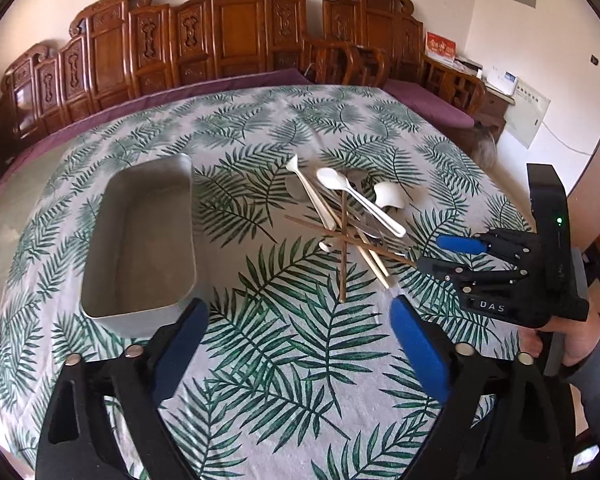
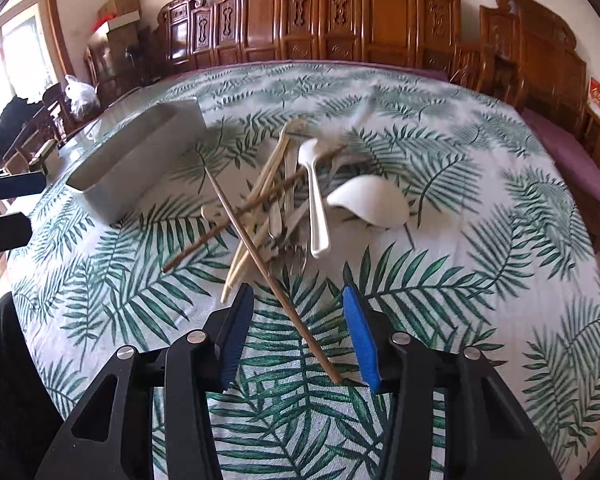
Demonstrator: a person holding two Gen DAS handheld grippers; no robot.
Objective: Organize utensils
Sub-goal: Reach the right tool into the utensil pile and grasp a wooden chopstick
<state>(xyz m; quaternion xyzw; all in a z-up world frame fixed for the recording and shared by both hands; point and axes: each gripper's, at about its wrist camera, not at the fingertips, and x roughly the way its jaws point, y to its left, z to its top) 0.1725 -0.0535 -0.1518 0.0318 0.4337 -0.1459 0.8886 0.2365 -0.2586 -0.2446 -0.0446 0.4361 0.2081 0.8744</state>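
A heap of utensils [image 1: 348, 220] lies mid-table: white plastic spoons, pale and brown chopsticks, metal forks, and a white ceramic soup spoon [image 2: 368, 200]. To its left stands an empty grey metal tray [image 1: 132, 320], whose side wall [image 2: 140, 152] shows in the right wrist view. My left gripper [image 1: 300, 320] hovers open over bare cloth near the tray's front corner. My right gripper [image 2: 298, 296] is open at the pile's near edge. A brown chopstick [image 2: 276, 284] runs between its fingers, and neither pad touches it. In the left wrist view the right gripper [image 1: 430, 254] sits at that chopstick's end.
The round table wears a leaf-print cloth [image 1: 292, 380]. Carved wooden chairs [image 1: 236, 28] ring the far side, with purple cushions [image 2: 572, 160]. A person's hand [image 1: 576, 344] holds the right gripper. The left gripper [image 2: 36, 203] shows at the left edge of the right wrist view.
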